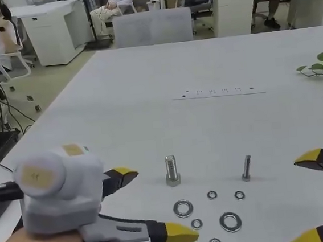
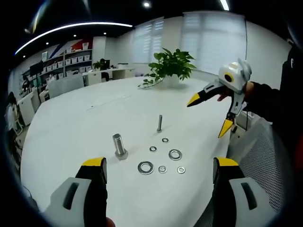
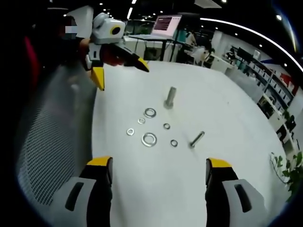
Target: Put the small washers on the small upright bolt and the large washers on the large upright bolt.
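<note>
On the table [image 1: 148,99], close to its near edge, two bolts stand upright and well apart: the large bolt [image 1: 172,171] to the left, the small bolt [image 1: 246,169] to the right. Six washers lie loose between the bolts and the near edge. One large washer [image 1: 183,208] lies just before the large bolt, the other large washer [image 1: 231,222] further right and nearer the edge. Two small washers [image 1: 212,195] lie side by side between the bolts, and two more [image 1: 196,224] lie between the large washers, the last closest to the edge. The left gripper [image 1: 165,203] is left of the washers, the right gripper [image 1: 295,201] right of them. A plant [image 1: 319,64] reaches in at the right edge. A chair [image 1: 152,27] stands behind the far edge.
</note>
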